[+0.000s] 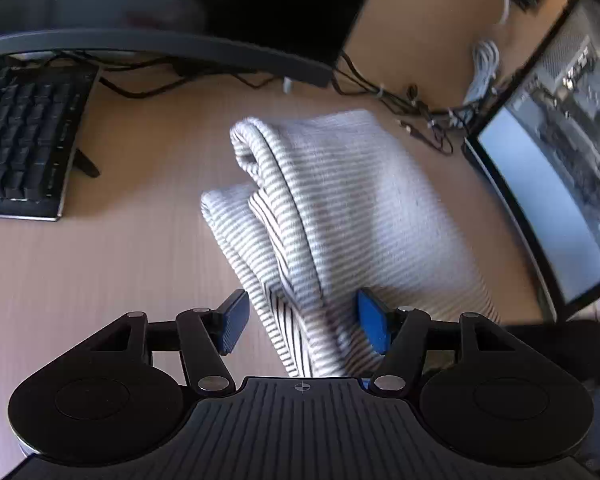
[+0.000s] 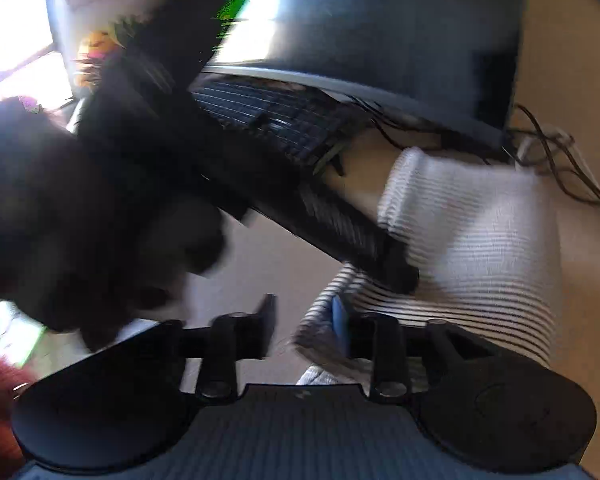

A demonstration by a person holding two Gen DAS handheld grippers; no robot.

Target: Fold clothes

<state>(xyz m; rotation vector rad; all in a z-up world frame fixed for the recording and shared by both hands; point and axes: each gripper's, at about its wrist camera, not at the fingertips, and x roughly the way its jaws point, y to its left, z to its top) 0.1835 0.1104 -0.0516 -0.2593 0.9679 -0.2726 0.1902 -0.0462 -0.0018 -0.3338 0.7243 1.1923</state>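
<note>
Pale wood runs under everything – the desk (image 1: 100, 280) carries one black keyboard (image 1: 24, 140) at the far left, one dark monitor behind it, a second lit screen (image 1: 548, 184) on the right, and a tangle of cables (image 1: 404, 100) between them.

One striped garment (image 1: 340, 208) lies mid-desk, already doubled into a thick bundle with a rolled edge at its far end. The left tool (image 1: 302, 322) has its blue pads spread wide, the near end of the cloth lying loose between them. The right tool (image 2: 302, 326) is also apart, nothing between its jaws, the cloth's near corner at its right pad – though that view is badly blurred.

To finish this fold well, I'd say both tools should close on the near edge level with each other, lift it together, and lay it squarely over the far roll.
</note>
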